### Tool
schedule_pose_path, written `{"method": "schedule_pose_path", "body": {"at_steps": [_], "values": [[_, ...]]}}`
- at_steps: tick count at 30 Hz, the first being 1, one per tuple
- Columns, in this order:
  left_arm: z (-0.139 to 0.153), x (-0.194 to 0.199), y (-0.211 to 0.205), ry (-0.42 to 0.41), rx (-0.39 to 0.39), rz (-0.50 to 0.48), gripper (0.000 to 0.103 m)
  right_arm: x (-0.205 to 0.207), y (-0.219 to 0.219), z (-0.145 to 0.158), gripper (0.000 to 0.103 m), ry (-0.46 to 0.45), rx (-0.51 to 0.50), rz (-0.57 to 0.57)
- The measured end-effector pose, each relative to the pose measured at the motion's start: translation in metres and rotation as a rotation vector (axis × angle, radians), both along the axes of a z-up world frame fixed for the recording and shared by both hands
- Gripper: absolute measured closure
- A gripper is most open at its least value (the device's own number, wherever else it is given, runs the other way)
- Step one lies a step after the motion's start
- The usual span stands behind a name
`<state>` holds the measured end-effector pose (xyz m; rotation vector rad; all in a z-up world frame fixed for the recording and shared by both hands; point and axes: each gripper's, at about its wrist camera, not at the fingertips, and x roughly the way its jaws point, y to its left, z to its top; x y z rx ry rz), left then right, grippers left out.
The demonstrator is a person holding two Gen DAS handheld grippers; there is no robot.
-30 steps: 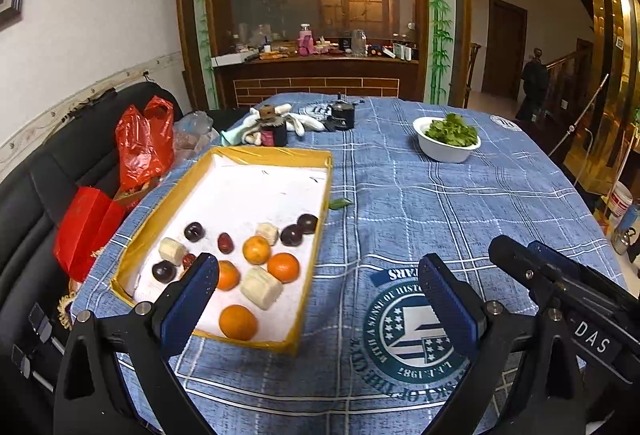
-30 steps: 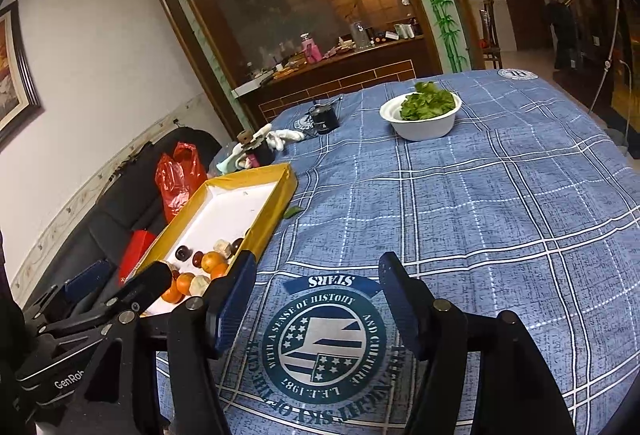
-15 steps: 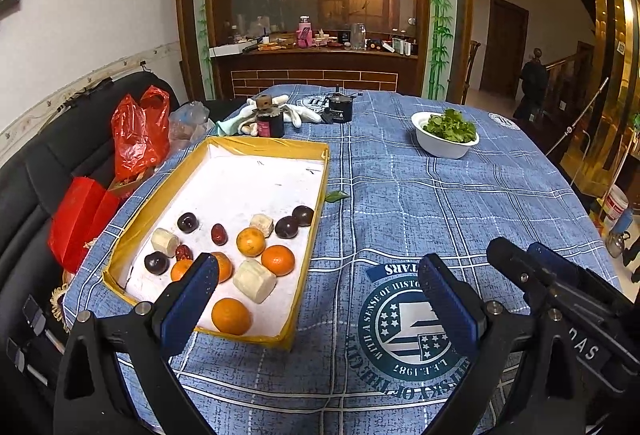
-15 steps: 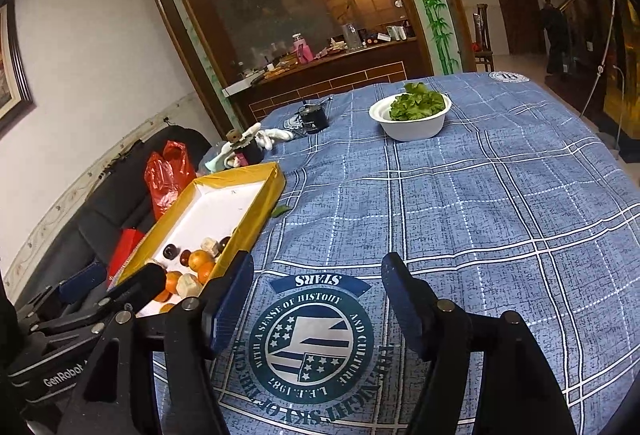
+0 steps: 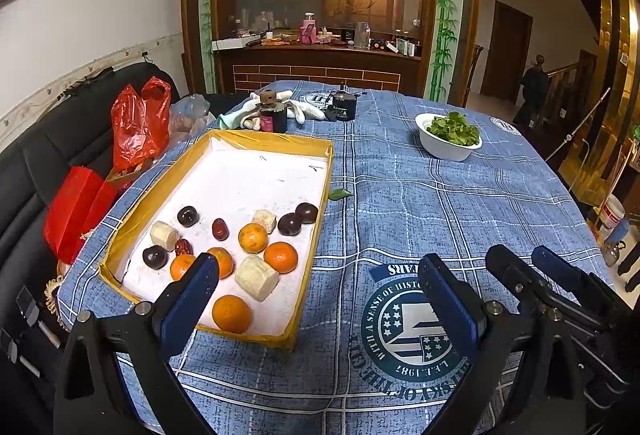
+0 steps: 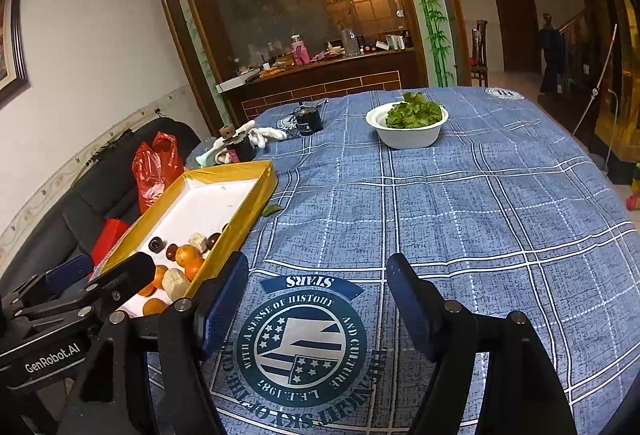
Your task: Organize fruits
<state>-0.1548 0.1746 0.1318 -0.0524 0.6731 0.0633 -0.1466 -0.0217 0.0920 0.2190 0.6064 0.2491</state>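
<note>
Fruit all sits in the yellow-walled tray (image 5: 326, 171), white floor, on the left half of the tabletop (image 5: 460, 203), bunched at the tray's near end; far end bare.

Count, left wrist view:
- oranges (image 5: 281, 257): 5
- dark plums (image 5: 289, 223): 4
- red dates (image 5: 219, 229): 2
- pale peeled chunks (image 5: 256, 277): 3

Tray's long axis runs near to far, far end angled slightly right. Dates lie roughly along that axis; biggest pale chunk lies across it, skewed.

Left claw (image 5: 318, 305): jaws wide apart, nothing between them. Left finger overlaps the tray's near corner and one orange in the picture, right finger over the round printed emblem (image 5: 412, 331) on the blue check cloth.

Right claw (image 6: 316, 299): jaws have just been opening, now well apart, only the emblem showing between them. It's just right of the left claw, away from the tray.

Around:
- white bowl of greens (image 5: 448, 137), far right
- one loose green leaf (image 5: 340, 193) on the cloth just beside the tray's right wall
- two dark jars (image 5: 273, 117) and white gloves (image 5: 304, 111) past the tray's far end
- red plastic bags (image 5: 138, 123) on the black sofa off the left edge

Tray walls are the only thing between either claw and the fruit.
</note>
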Motion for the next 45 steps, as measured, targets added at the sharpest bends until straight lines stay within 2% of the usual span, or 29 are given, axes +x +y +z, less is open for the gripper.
{"method": "schedule_pose_path", "body": {"at_steps": [8,12,17,26,45], "values": [[-0.001,-0.001,0.004,-0.007,-0.012,0.01,0.003,-0.002,-0.005,0.002,0.026,-0.016,-0.013,-0.047],[0.002,-0.006,0.009,-0.042,-0.007,0.038,0.004,-0.002,-0.002,0.001,0.026,-0.009,-0.028,-0.053],[0.009,-0.013,0.016,-0.086,-0.014,0.062,0.003,-0.004,0.011,-0.001,0.026,-0.008,-0.055,-0.027],[0.009,-0.015,0.026,-0.082,-0.042,0.072,0.003,-0.014,0.036,0.002,0.02,-0.051,-0.14,0.017],[0.023,-0.036,0.028,-0.16,-0.032,0.112,0.003,-0.028,0.045,0.007,0.018,-0.072,-0.151,0.036]]}}
